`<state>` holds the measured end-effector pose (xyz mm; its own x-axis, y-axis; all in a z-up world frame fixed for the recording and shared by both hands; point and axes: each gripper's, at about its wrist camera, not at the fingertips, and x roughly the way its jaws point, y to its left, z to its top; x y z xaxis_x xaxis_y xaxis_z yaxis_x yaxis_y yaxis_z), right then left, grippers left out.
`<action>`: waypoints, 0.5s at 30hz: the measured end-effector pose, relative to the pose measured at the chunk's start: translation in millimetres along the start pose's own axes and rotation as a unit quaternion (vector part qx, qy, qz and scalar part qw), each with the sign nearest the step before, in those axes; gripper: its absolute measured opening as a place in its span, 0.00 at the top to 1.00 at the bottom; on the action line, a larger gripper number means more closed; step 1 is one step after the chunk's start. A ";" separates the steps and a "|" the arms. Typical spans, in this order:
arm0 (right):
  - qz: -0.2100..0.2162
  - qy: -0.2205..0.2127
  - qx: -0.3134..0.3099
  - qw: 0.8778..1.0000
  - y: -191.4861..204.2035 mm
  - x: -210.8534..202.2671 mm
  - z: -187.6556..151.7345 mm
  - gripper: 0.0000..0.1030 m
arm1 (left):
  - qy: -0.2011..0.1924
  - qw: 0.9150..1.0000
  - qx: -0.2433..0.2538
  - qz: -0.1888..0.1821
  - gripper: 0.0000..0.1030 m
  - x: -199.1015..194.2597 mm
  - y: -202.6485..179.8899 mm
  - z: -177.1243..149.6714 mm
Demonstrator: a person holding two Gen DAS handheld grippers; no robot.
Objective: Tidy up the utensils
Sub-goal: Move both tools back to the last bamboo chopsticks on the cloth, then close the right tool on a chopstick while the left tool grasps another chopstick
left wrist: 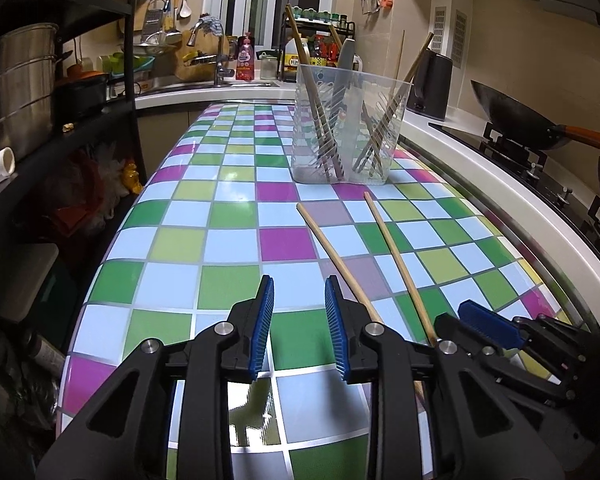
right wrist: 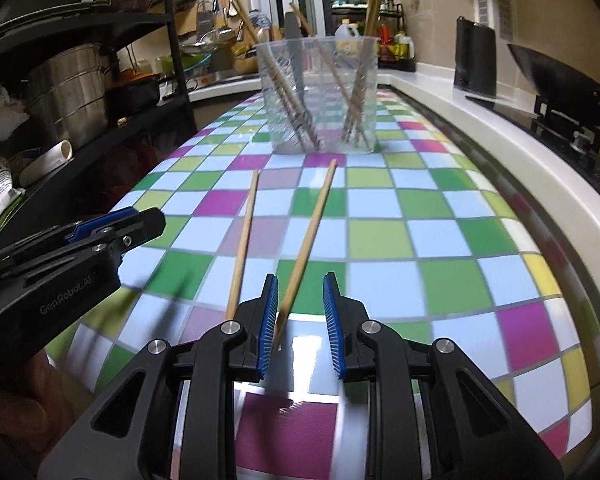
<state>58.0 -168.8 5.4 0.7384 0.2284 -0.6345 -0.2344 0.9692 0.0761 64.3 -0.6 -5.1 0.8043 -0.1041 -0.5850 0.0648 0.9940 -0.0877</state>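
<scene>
Left claw (left wrist: pixel 300 300) gapes empty | right claw (right wrist: pixel 301 300) seemingly straddles round wooden chopstick (right wrist: pixel 304 236), unpinched

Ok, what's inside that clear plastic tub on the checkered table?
The clear tub holds several wooden chopsticks leaning against its walls and a grey-handled utensil. Its working end is blurred behind the ribbed plastic.

black grippers (left wrist: pixel 299 328), ribbed blue pads (left wrist: pixel 262 328), silver screws.
</scene>
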 end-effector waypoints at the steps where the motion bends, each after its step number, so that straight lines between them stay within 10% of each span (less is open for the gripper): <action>1: 0.000 0.004 -0.003 1.000 1.5 1.4 -0.4 0.76 | 0.002 1.000 0.001 -0.001 0.74 0.4 -0.4 -0.4; 15: -0.050 0.021 0.008 0.998 -15.9 6.9 -8.1 0.95 | 0.023 0.999 0.012 -0.019 0.74 9.8 -21.6 -3.5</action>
<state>61.6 -183.4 -6.4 0.7301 0.1267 -0.6715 -0.1506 0.9883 0.0228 68.7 -23.2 -11.7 0.7733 -0.1435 -0.6176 0.1106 0.9896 -0.0915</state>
